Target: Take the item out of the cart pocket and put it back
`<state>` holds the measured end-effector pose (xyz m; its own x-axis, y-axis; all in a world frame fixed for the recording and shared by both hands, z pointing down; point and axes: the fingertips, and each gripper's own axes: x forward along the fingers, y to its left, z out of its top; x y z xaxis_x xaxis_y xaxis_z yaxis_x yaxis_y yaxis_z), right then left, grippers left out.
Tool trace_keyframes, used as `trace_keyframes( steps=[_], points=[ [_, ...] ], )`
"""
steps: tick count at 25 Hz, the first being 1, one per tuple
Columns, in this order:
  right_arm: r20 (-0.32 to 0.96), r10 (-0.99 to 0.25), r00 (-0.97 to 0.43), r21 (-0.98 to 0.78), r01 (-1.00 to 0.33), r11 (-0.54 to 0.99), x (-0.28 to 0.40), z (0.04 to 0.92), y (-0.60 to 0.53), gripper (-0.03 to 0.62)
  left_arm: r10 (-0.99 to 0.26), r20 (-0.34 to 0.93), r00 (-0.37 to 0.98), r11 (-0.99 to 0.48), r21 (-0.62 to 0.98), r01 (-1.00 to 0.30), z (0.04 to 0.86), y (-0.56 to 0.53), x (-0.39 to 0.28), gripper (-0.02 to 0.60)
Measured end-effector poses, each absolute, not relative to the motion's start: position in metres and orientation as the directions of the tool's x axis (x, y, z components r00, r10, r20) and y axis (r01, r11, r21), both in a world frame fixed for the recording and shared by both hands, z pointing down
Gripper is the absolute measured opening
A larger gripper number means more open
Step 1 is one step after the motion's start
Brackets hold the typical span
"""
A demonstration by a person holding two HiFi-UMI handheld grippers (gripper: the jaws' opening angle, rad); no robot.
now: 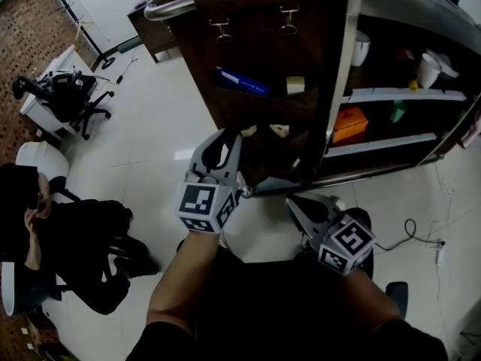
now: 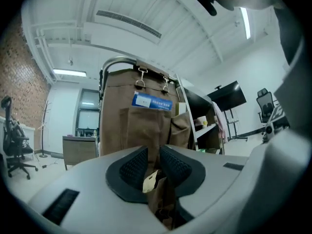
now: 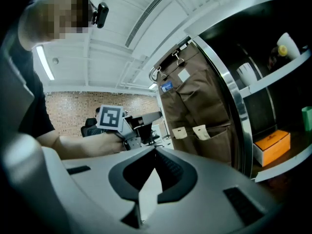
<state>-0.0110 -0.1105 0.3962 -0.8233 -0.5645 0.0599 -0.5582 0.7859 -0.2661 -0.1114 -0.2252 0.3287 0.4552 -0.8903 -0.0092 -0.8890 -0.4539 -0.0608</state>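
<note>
A brown fabric organizer [image 1: 255, 43] hangs on the end of the cart, and two cream tags [image 1: 248, 131] stick out of its lower pockets [image 1: 278, 153]. My left gripper [image 1: 222, 138] is at the leftmost lower pocket. In the left gripper view its jaws [image 2: 153, 152] stand open with a gap, and a cream tag [image 2: 150, 180] and the pocket fabric lie low between them, not pinched. My right gripper [image 1: 294, 200] hangs lower, near the cart's bottom rail. In the right gripper view it is shut [image 3: 155, 152] on a white card [image 3: 148, 191].
A blue label [image 1: 242, 81] and a pale roll [image 1: 295, 85] sit in the upper pockets. The cart shelves hold an orange box [image 1: 349, 122] and white cups [image 1: 430, 68]. A seated person [image 1: 68, 232] is on the left, with an office chair [image 1: 64, 92] behind and a cable [image 1: 421, 235] on the floor.
</note>
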Motion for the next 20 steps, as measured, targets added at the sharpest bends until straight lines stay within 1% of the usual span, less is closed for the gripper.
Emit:
trace_keyframes(
  steps=[3, 4, 10, 13, 16, 20],
  points=[
    [0.066, -0.548, -0.834, -0.262, -0.544, 0.797, -0.014, 0.396, -0.108, 0.017, -0.889, -0.047, 0.456, -0.457, 0.016, -0.889, 0.311, -0.203, -0.12, 0.004],
    [0.072, -0.542, -0.838, -0.263, -0.54, 0.8, -0.015, 0.396, -0.106, 0.017, -0.89, -0.052, 0.453, -0.454, 0.033, -0.89, 0.306, -0.197, -0.122, 0.0],
    [0.062, -0.53, -0.846, -0.265, -0.525, 0.809, -0.018, 0.387, -0.1, 0.017, -0.89, -0.058, 0.452, -0.454, 0.028, -0.891, 0.291, -0.149, -0.122, 0.0],
    [0.054, -0.536, -0.842, -0.263, -0.53, 0.806, -0.017, 0.381, -0.1, 0.017, -0.881, -0.049, 0.47, -0.472, 0.036, -0.881, 0.297, -0.121, -0.111, 0.0],
    [0.046, -0.541, -0.84, -0.257, -0.534, 0.806, -0.016, 0.375, -0.102, 0.017, -0.869, -0.07, 0.489, -0.491, 0.018, -0.871, 0.302, -0.1, -0.098, 0.0],
    [0.042, -0.554, -0.831, -0.234, -0.547, 0.803, -0.014, 0.368, -0.101, 0.017, -0.867, -0.048, 0.496, -0.497, -0.004, -0.868, 0.321, -0.083, -0.085, 0.0]
  ],
)
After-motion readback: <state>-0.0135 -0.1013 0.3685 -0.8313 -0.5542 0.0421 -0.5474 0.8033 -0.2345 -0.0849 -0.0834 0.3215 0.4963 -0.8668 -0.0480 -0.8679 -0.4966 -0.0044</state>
